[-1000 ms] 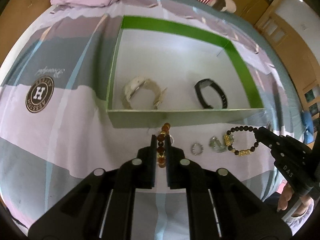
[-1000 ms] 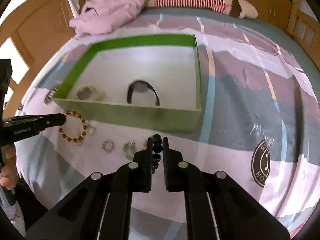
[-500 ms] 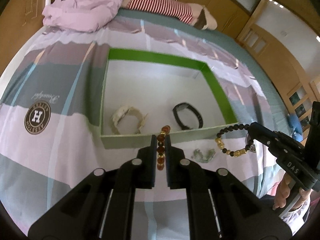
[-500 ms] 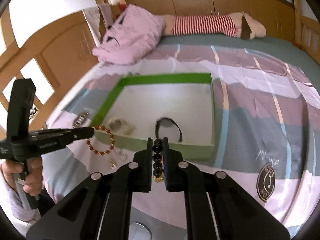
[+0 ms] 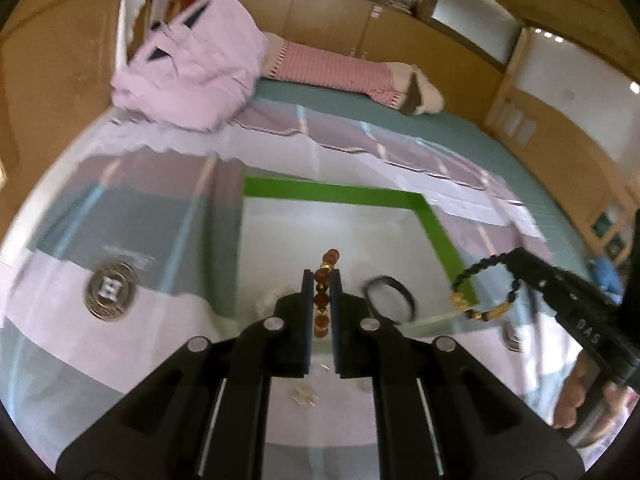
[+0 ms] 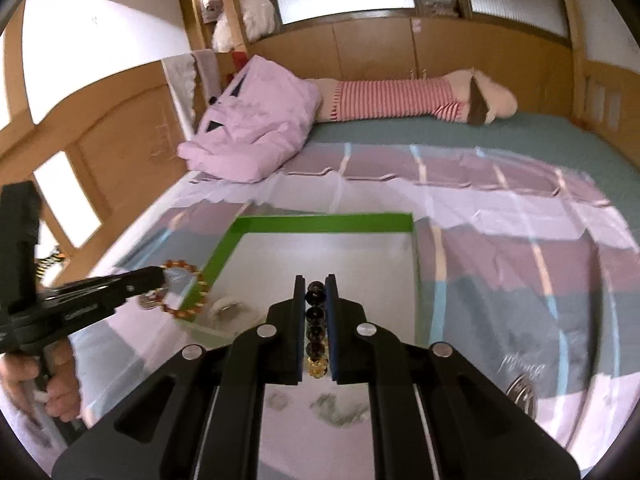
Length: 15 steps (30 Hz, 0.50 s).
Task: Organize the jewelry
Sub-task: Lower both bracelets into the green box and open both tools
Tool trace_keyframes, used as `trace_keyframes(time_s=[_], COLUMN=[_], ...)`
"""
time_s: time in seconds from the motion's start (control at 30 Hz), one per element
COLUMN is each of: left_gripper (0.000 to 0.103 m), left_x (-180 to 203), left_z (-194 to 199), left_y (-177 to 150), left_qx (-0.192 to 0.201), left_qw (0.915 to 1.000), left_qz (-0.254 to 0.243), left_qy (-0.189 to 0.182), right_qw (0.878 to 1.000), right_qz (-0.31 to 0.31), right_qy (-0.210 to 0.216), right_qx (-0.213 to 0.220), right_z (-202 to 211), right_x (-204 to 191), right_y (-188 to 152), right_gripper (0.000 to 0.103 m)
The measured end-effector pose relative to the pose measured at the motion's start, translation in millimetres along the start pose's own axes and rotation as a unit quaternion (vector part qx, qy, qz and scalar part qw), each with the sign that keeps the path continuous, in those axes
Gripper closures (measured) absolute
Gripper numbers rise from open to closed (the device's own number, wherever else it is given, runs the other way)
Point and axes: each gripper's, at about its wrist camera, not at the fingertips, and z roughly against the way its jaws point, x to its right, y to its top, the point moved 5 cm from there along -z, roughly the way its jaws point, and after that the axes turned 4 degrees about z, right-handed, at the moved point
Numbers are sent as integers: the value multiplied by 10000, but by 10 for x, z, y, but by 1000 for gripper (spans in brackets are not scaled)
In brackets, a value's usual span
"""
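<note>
My left gripper [image 5: 321, 280] is shut on an amber bead bracelet [image 5: 323, 292], held above the near edge of the green-walled box [image 5: 332, 192]. My right gripper [image 6: 316, 284] is shut on a black-and-gold bead bracelet [image 6: 316, 332], also raised over the box [image 6: 320, 222]. The left wrist view shows that black bracelet [image 5: 480, 292] hanging from the right gripper by the box's right wall. The amber bracelet [image 6: 186, 292] hangs from the left gripper at the box's left corner in the right wrist view. A black band [image 5: 390, 294] and a cream bracelet [image 5: 268, 298] lie inside the box.
Small rings and a silver piece [image 6: 340, 408] lie on the striped bed sheet [image 5: 120, 320] in front of the box. A pink pillow [image 6: 256, 132] and a striped plush toy [image 6: 400, 100] sit at the far end. Wooden walls surround the bed. A hand [image 6: 52, 384] grips the left tool.
Both grippers have lifted off the sheet with their bracelets and risen well above the box, so the box and the loose pieces look smaller and lower now.
</note>
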Motion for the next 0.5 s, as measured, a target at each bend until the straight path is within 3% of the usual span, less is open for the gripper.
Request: trace_keyframes(time_s=[0.1, 0.5], left_gripper=[96, 96], left_x=[9, -48], left_z=[-113, -471], left_y=[51, 66], left_qx=[28, -298], left_qw=[9999, 9993], left_qz=[-33, 209], left_qy=[162, 119], right_qw=[9999, 9986], right_qz=[33, -20], right_qy=[-105, -189], right_qx=[-65, -491], right_z=[-176, -583], right_x=[5, 74], right_y=[16, -25], right_gripper=[94, 92])
